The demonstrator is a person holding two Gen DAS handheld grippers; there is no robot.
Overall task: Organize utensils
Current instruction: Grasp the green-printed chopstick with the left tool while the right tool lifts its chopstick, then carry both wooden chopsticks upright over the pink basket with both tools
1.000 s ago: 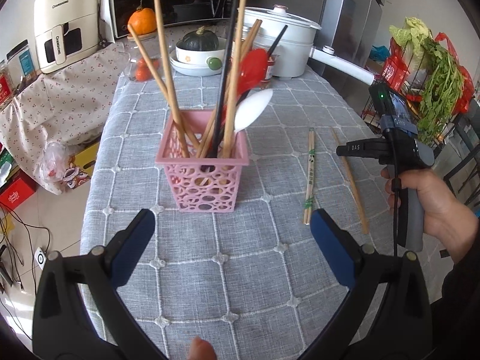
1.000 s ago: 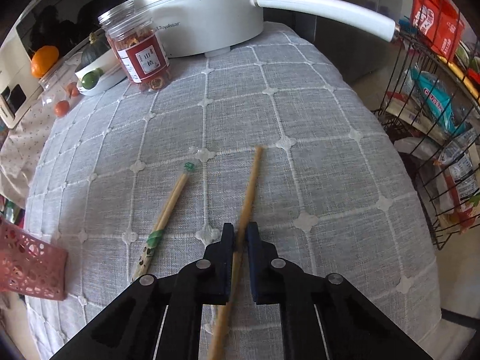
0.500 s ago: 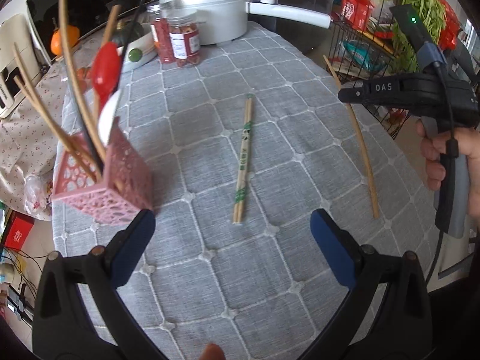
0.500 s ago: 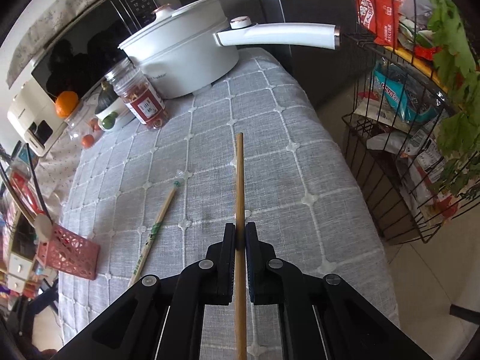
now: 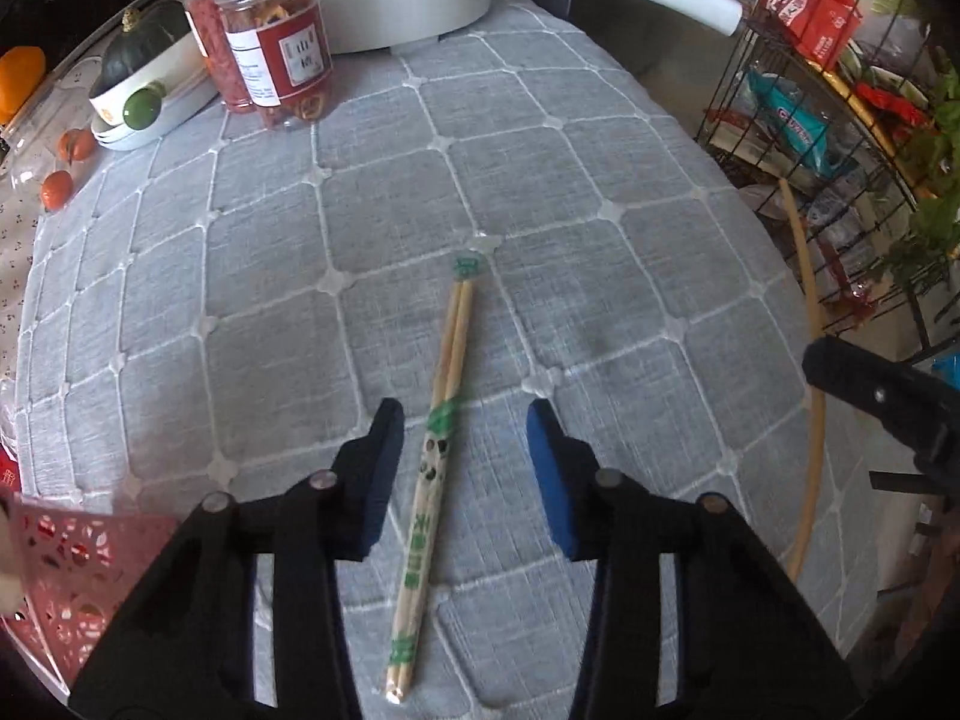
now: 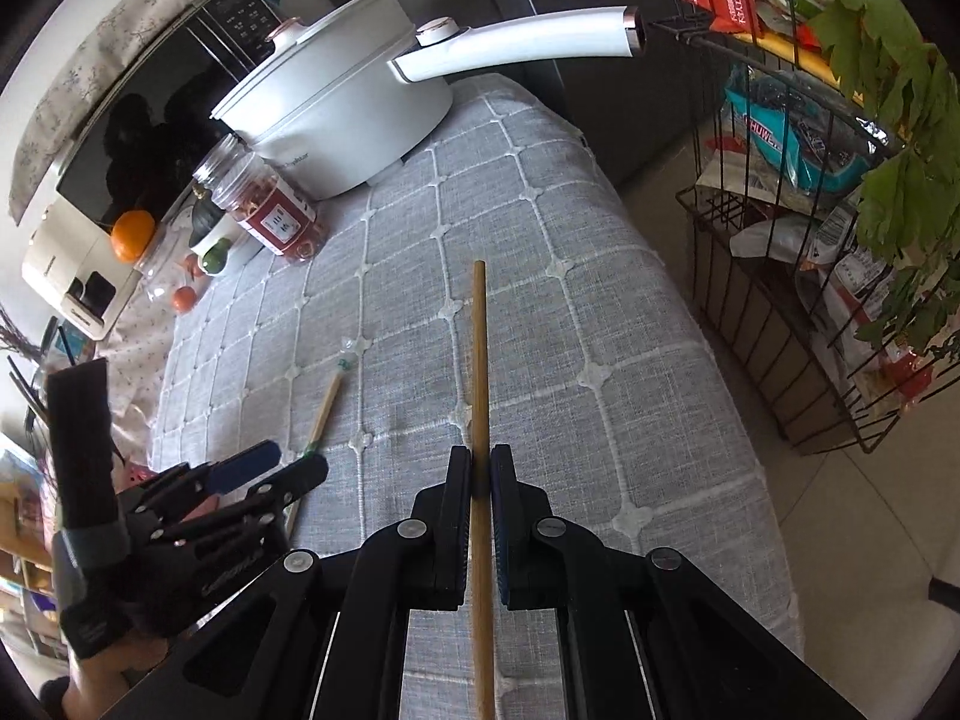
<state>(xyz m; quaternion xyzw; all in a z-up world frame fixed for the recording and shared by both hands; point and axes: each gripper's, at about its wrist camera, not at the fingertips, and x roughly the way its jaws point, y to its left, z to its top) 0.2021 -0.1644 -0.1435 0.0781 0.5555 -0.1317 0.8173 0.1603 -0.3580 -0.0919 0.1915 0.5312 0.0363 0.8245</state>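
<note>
A wrapped pair of bamboo chopsticks (image 5: 441, 420) with green print lies on the grey quilted tablecloth (image 5: 540, 192). My left gripper (image 5: 465, 420) is open, its jaws on either side of the pair, low over it. My right gripper (image 6: 480, 468) is shut on a plain wooden chopstick (image 6: 479, 360) and holds it above the table; the stick also shows at the right of the left wrist view (image 5: 810, 324). The pink utensil basket (image 5: 66, 564) is at the lower left. The left gripper (image 6: 270, 468) also shows in the right wrist view over the wrapped pair (image 6: 327, 408).
A white pot (image 6: 336, 120) with a long handle, two red-labelled jars (image 5: 282, 54) and a bowl with a squash (image 5: 144, 78) stand at the table's far end. A black wire rack (image 6: 810, 240) of packets and greens stands beside the table's right edge.
My left gripper has swung away from the pink basket, come down over the wrapped pair, and its jaws have narrowed. My right gripper has lifted the wooden chopstick off the table.
</note>
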